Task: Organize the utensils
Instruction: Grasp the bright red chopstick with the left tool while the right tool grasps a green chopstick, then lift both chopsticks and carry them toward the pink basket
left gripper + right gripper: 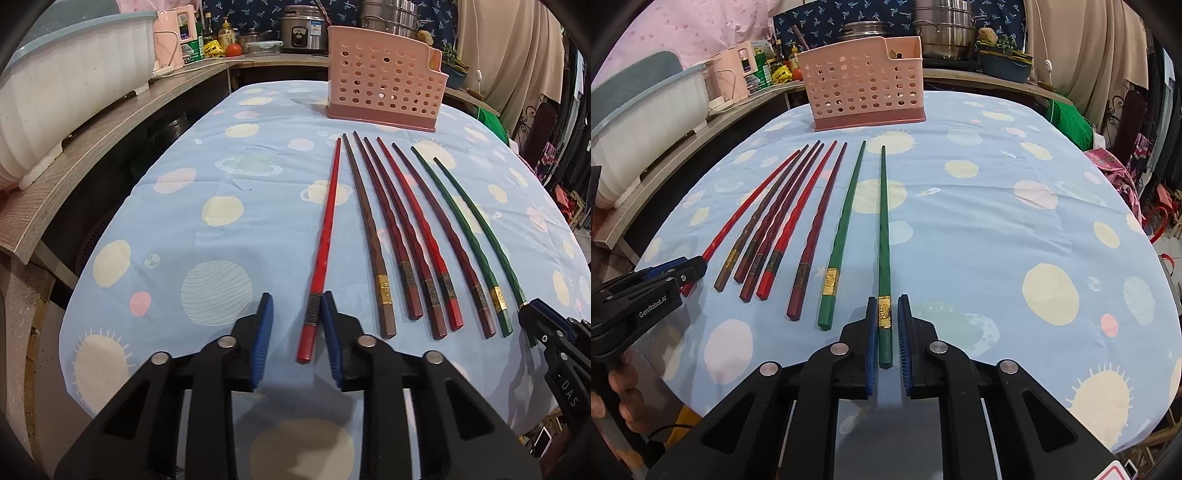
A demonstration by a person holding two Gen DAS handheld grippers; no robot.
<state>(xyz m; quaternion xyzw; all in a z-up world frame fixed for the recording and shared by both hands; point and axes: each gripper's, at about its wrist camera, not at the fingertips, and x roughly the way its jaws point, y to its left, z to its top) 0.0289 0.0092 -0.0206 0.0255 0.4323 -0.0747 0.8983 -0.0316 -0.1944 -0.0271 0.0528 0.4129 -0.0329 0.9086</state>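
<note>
Eight chopsticks lie in a row on your counter (pixel 192 221), running up the frame toward the pink holder (pixel 386 79) at upper centre: two bright red, four dark red or brown, two green. In the left wrist view, your left gripper (pixel 295 332) sits at lower centre with jaws wide open; the leftmost red chopstick (pixel 325 236) lies against the inner face of the right-hand blue pad, the other pad well apart from it. In the right wrist view, your right gripper (pixel 886 332) has its jaws narrowly open around the butt of the rightmost green chopstick (pixel 884 236), one pad touching or just beside it, a gap showing at the other. Neither chopstick is clamped.
</note>
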